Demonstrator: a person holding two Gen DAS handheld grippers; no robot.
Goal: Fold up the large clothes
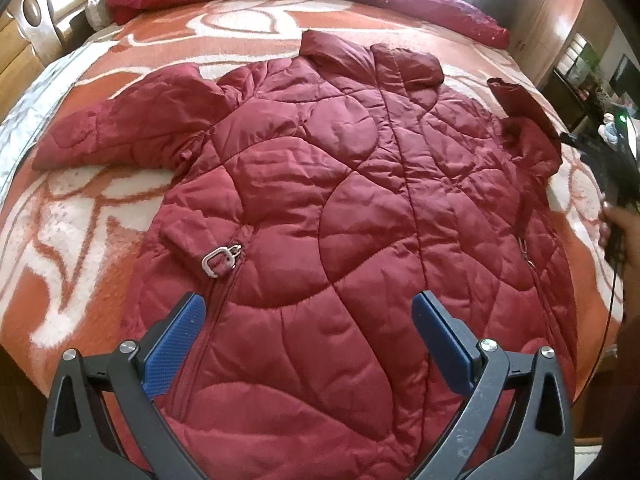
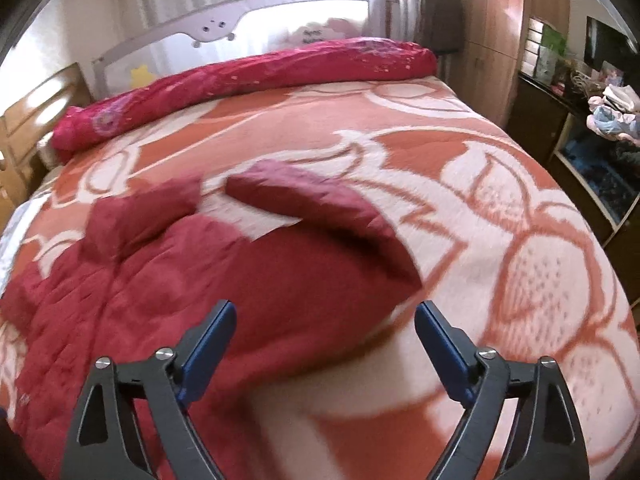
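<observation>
A dark red quilted jacket (image 1: 340, 200) lies flat on the bed, front up and zipped, with its collar at the far end. Its left sleeve (image 1: 120, 128) stretches out sideways; its right sleeve (image 1: 520, 112) is bunched at the far right. A silver buckle (image 1: 222, 262) sits on the left pocket tab. My left gripper (image 1: 308, 312) hovers open over the jacket's lower half, nothing between its blue pads. In the right wrist view, blurred by motion, my right gripper (image 2: 324, 316) is open and empty above the jacket's (image 2: 160, 280) right side, with the sleeve (image 2: 320, 204) lying just beyond it.
An orange-and-white patterned blanket (image 1: 80, 240) covers the bed (image 2: 480, 200). A rolled red quilt (image 2: 240, 80) lies along the far edge. A person's hand (image 1: 624, 232) shows at the right rim. A wardrobe (image 2: 492, 20) and a cluttered dark cabinet (image 2: 592, 140) stand to the right.
</observation>
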